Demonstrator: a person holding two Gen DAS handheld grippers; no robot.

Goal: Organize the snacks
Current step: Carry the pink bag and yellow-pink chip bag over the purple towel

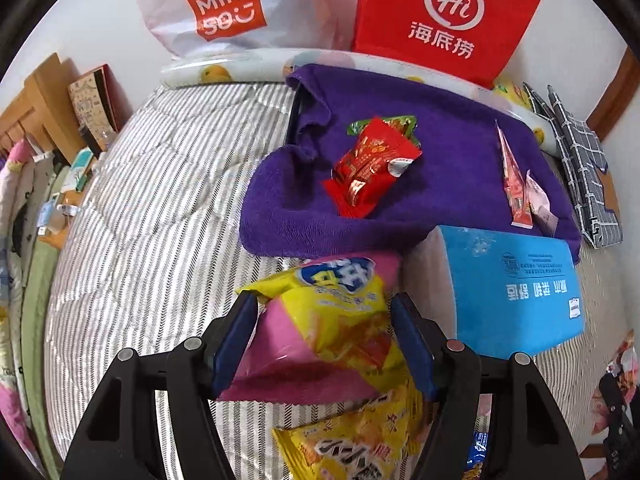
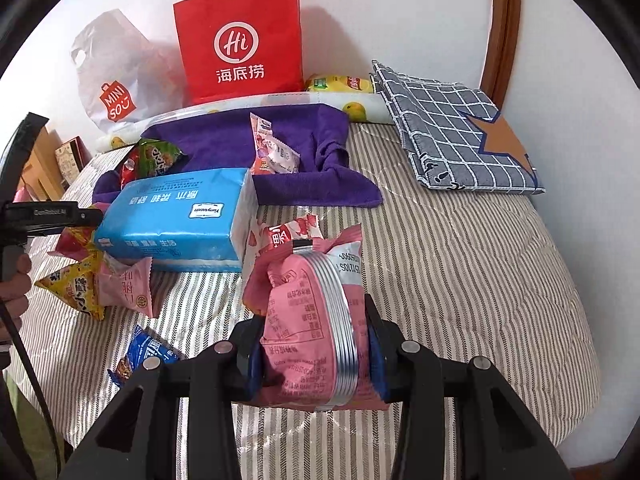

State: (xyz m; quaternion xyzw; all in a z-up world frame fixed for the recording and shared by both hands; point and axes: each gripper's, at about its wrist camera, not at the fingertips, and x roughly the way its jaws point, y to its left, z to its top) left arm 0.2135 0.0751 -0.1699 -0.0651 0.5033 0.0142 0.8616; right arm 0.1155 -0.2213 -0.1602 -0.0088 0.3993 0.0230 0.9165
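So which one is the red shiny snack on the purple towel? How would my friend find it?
Look at the striped bed, then at the purple towel spread near the tall red paper bag. Near the towel's middle lies the red shiny snack, resting partly on a green packet. It is bright red with gold print, while the packets at the towel's other edge are pale pink.

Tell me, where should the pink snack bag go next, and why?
Probably carry the pink snack bag, clamped in the right tool, forward to the purple towel, because other snack packets already lie gathered on that towel.
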